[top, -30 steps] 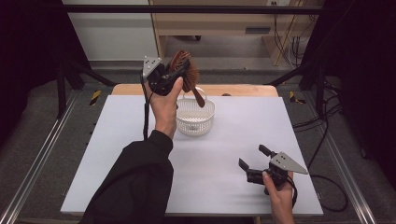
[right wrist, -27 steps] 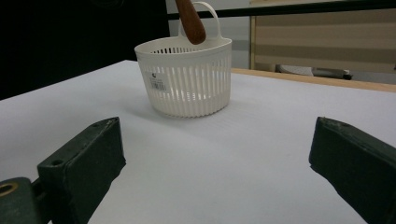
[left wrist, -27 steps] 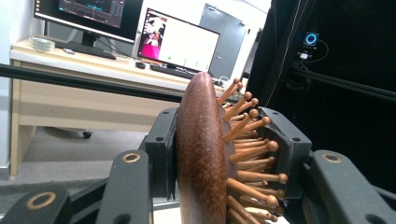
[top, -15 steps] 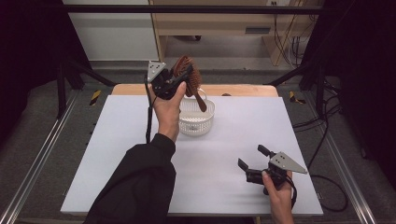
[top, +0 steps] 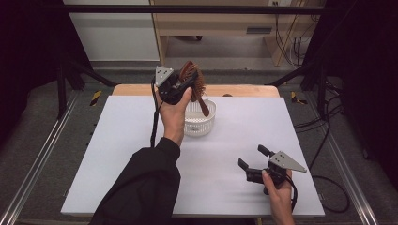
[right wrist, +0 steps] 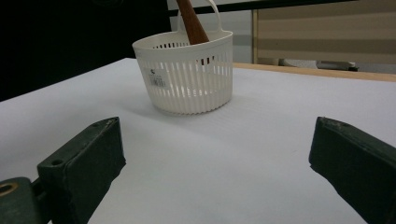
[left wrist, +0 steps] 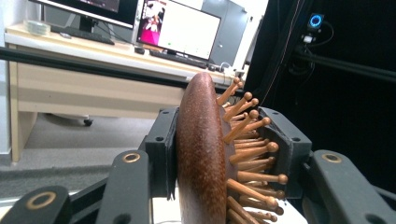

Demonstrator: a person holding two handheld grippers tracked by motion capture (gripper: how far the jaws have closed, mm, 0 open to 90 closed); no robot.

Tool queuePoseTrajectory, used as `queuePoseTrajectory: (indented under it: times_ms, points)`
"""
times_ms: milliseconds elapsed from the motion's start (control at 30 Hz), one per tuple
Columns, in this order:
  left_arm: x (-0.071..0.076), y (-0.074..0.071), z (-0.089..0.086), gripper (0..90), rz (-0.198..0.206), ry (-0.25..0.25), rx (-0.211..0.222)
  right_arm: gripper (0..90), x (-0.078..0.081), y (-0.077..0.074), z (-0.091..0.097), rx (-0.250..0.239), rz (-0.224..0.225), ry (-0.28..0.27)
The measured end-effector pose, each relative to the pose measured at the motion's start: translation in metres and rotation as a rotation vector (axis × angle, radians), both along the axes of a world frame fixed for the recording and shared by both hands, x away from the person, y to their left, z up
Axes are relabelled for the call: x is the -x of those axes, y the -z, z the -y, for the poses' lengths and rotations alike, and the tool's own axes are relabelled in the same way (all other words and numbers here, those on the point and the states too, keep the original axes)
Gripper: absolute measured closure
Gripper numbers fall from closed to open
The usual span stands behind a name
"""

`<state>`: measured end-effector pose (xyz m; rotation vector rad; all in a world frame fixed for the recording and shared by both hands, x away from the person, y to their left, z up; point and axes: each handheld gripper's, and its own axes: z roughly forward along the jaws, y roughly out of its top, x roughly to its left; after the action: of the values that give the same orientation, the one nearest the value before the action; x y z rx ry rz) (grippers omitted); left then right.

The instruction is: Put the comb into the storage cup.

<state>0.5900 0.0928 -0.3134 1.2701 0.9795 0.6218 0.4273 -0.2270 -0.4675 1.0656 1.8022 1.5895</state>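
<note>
Left claw (top: 180,84) clamped on wooden hairbrush (left wrist: 205,154) head, handle dipping into white basket (top: 199,117). Right claw (top: 256,164) apart, idle on surface (top: 117,154). Release pending.

Hairbrush (right wrist: 192,21) head cut off; basket (right wrist: 187,79) contents perhaps hidden.

A white sheet (top: 108,159) is covering the table; a wooden desk (top: 211,23) is standing beyond it at twelve o'clock; black cables (top: 324,140) are trailing at three o'clock; a monitor (left wrist: 184,29) is glowing above a keyboard (left wrist: 175,58).
</note>
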Motion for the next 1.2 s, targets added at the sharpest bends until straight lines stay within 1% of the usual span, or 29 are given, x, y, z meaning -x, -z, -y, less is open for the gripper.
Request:
queuePoseTrajectory:
  times_ms: [33, 67, 100, 133, 333, 467, 600, 667, 767, 867, 967, 1033, 1200]
  points:
    - [0.0, 0.001, 0.0, 51.1, 0.001, 0.003, 0.005, 3.8, 0.0, 0.0, -0.001, 0.003, 0.002, 0.001]
    - [0.001, 0.002, 0.0, 51.1, 0.004, 0.005, 0.005, 3.7, 0.001, -0.001, -0.002, 0.027, 0.012, -0.003]
    - [0.001, 0.004, 0.0, 51.1, 0.003, 0.002, 0.003, 3.7, 0.001, -0.001, -0.002, 0.027, 0.012, -0.003]
    - [0.0, 0.006, -0.001, 51.1, -0.002, -0.002, 0.009, 3.6, 0.003, -0.001, -0.002, 0.045, 0.019, -0.001]
    - [0.001, 0.009, -0.001, 51.1, -0.004, -0.006, 0.015, 3.5, 0.002, 0.0, -0.002, 0.039, 0.013, 0.001]
    - [0.002, 0.011, 0.0, 51.1, 0.001, -0.017, -0.004, 3.4, 0.003, 0.0, -0.003, 0.04, 0.014, -0.005]
    - [0.001, 0.014, -0.001, 51.1, -0.006, -0.026, 0.002, 3.4, 0.004, 0.0, -0.004, 0.034, 0.014, -0.007]
    - [0.002, 0.015, -0.002, 51.1, -0.007, -0.024, 0.002, 3.5, 0.003, 0.0, -0.005, 0.04, 0.017, -0.011]
    - [0.002, 0.017, -0.001, 51.1, -0.005, -0.023, -0.005, 3.5, 0.003, 0.0, -0.004, 0.038, 0.015, -0.007]
    - [0.002, 0.019, -0.002, 51.1, -0.009, -0.02, 0.0, 3.5, 0.003, 0.0, -0.005, 0.038, 0.016, -0.009]
    - [0.002, 0.021, -0.003, 51.0, -0.009, -0.024, -0.008, 3.5, 0.003, 0.0, -0.005, 0.039, 0.013, -0.012]
    - [0.003, 0.024, -0.005, 51.0, -0.013, -0.028, -0.002, 3.5, 0.003, 0.001, -0.006, 0.039, 0.012, -0.016]
    - [0.001, 0.03, -0.005, 51.0, -0.024, -0.03, -0.006, 3.5, 0.003, 0.0, -0.005, 0.036, 0.012, -0.015]
